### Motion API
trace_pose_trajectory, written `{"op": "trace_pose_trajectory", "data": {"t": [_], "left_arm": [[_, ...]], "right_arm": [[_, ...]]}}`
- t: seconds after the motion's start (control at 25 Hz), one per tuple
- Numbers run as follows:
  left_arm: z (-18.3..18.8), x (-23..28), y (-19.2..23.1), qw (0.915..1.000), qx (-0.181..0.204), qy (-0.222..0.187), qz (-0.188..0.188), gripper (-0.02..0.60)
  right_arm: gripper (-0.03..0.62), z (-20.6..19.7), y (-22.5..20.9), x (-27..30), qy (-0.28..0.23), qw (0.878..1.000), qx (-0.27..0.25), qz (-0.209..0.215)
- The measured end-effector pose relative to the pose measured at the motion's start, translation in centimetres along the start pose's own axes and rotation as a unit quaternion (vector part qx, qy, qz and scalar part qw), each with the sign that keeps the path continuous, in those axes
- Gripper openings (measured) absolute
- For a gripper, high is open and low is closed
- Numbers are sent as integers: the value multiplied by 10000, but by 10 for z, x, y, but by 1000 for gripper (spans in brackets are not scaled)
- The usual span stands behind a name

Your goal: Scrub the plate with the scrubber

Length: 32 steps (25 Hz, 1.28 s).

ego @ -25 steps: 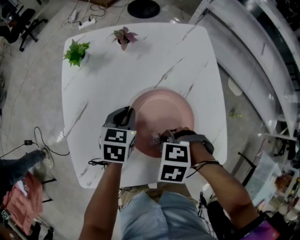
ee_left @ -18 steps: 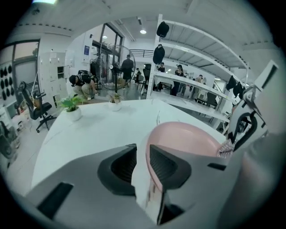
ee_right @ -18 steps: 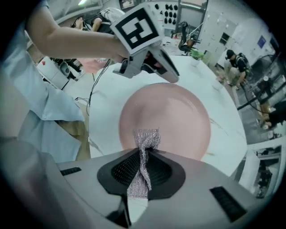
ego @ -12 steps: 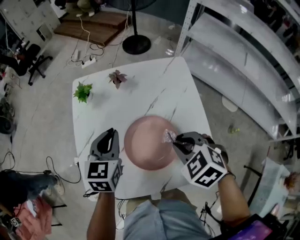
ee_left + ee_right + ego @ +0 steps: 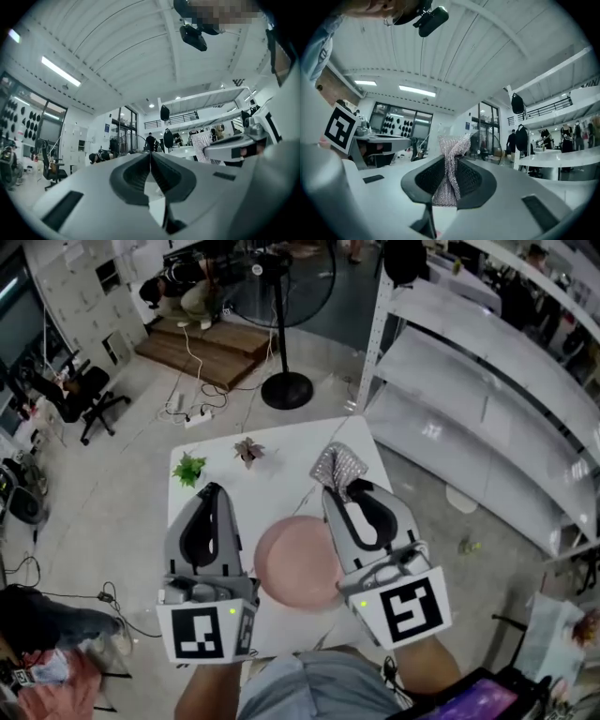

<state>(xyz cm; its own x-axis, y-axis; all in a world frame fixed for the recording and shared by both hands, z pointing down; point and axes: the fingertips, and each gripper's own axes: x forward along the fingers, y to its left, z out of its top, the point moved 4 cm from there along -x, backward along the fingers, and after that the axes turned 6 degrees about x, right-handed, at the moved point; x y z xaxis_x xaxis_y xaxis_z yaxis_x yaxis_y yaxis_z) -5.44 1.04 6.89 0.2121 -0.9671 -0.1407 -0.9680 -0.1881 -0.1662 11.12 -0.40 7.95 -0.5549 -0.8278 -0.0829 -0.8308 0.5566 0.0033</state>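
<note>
Plate: the round pink plate (image 5: 298, 576) lies flat on the white marbled worktop (image 5: 286, 484), at the side nearest the person, and nothing touches it.
Scrubber: the silver mesh scrubber (image 5: 338, 467) is up and clear of the plate. It is pinched at its waist, and its crumpled top fans out past the jaw tips. In the right gripper view the scrubber (image 5: 449, 168) stands against the room and ceiling.
Right gripper: the right gripper (image 5: 343, 486) has its jaws clamped hard on the scrubber, with the mesh bunched between the black ribbed pads (image 5: 429, 177). In the head view it is held high, above the plate's right side.
Left gripper: the left gripper (image 5: 208, 489) has its jaws pressed together tip to tip, with nothing between them. It is held up level with the right one, to the plate's left.
Markings: each gripper's cube carries a black-and-white square marker, and these are patterns rather than words.
Around: a small green potted plant (image 5: 189, 468) and a small reddish-leaved potted plant (image 5: 248, 452) sit near each other at the worktop's far side. A black standing fan (image 5: 284, 296) is on the floor beyond, and long white shelves (image 5: 478, 381) run along the right.
</note>
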Motion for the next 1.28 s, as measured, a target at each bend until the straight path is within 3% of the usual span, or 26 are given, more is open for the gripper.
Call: {"op": "trace_pose_trajectory", "data": {"t": [0.32, 0.76, 1.28], "left_arm": [[20, -4, -15, 9998, 49, -216, -21, 8], [14, -2, -27, 9997, 127, -102, -161, 8], [26, 0, -38, 9990, 152, -286, -315, 8]], "right_arm": [[71, 8, -2, -6, -184, 9997, 39, -176], [67, 8, -7, -6, -300, 9992, 89, -254], [67, 12, -8, -14, -316, 9989, 75, -326]]}}
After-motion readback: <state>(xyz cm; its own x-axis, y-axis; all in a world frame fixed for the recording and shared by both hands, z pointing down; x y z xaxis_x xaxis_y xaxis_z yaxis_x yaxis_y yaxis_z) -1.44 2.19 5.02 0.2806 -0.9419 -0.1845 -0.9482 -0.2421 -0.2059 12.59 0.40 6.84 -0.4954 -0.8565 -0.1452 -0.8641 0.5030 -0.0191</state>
